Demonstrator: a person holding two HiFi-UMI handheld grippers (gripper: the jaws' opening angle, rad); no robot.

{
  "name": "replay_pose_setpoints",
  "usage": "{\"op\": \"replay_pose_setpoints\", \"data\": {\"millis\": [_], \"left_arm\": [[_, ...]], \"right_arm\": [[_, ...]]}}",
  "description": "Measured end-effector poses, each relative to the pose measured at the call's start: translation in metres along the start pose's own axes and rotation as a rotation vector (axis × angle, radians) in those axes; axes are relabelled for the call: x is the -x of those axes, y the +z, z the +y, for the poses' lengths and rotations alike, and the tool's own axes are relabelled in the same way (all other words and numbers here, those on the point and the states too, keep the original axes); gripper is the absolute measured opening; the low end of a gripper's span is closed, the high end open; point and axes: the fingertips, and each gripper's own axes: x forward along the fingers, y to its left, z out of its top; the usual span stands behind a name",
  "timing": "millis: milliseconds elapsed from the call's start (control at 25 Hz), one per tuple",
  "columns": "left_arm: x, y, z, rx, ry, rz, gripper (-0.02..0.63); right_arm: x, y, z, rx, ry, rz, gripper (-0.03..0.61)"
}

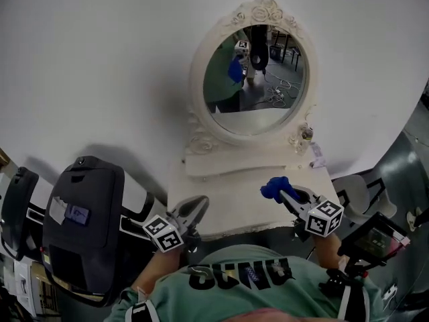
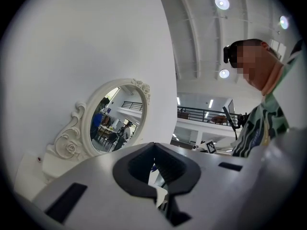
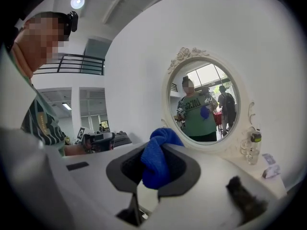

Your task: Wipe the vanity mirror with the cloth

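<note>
Our right gripper [image 3: 160, 150] pinches the blue cloth [image 3: 154, 164] between its fingers; soft and light, it looks best held by a bunched fold; our left gripper [image 2: 154, 146] hovers alongside, fingers pressed together on nothing; beyond both fingertips stands the vanity mirror [image 1: 255, 72], likely fragile, on the bench [image 1: 228, 206]; small bottles [image 3: 252, 150] stand beside it, contents unclear.

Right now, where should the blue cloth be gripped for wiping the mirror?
Probably much as the right claw holds it: pinched across the bunched middle, from the side away from the vanity mirror. The blue cloth is soft and folded, so a rounded wad pokes past the tips.
</note>
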Motion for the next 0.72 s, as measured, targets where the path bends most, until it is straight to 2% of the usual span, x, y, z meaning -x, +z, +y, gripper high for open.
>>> {"op": "replay_pose_setpoints", "data": {"millis": [120,240,320,400,560,720], "left_arm": [[-0.034,0.01,0.009,-0.038,0.045,-0.037,0.011],[-0.058,0.018,0.018,-0.048,0.126,-0.085,0.011],[-0.07,0.019,0.023,-0.049,0.184,-0.109,0.011],[-0.08,0.02,0.03,-0.04,0.24,-0.135,0.011],[-0.093,0.02,0.035,-0.03,0.284,-0.152,0.009],[-0.068,0.024,0.045,-0.061,0.341,-0.158,0.011]], "right_arm": [[-0.018,0.021,-0.038,0.064,0.058,-0.002,0.052],[-0.037,0.045,-0.074,0.159,0.114,-0.003,0.052],[-0.054,0.071,-0.092,0.286,0.146,-0.012,0.054],[-0.077,0.106,-0.102,0.461,0.15,-0.033,0.052],[-0.135,0.182,-0.102,0.849,0.015,-0.11,0.052],[-0.21,0.251,-0.079,1.218,-0.209,-0.186,0.052]]}}
